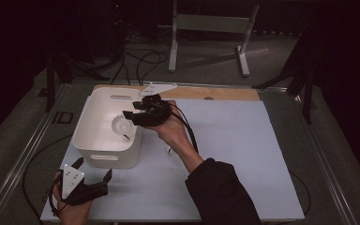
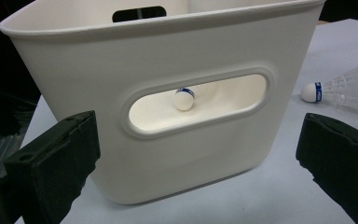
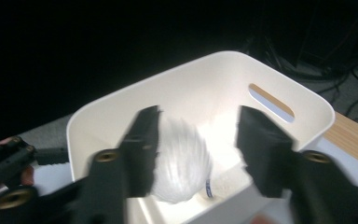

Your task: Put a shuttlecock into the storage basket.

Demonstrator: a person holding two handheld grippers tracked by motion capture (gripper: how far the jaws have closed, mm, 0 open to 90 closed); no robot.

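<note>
I'm holding my right gripper (image 1: 130,114), jaws released, over the bin (image 1: 86,140); remaining shuttlecock (image 2: 342,87) is lying at five o'clock, nearer my idle, wide-open left gripper (image 1: 93,169).

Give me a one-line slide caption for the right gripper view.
Right gripper, jaws open, above a white bin holding a white shuttlecock.

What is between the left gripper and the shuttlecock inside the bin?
The bin's near wall; through its handle slot the left gripper view shows the shuttlecock's cork.

The bin (image 2: 168,154) wall hides most of the shuttlecock (image 2: 184,99) inside.
</note>
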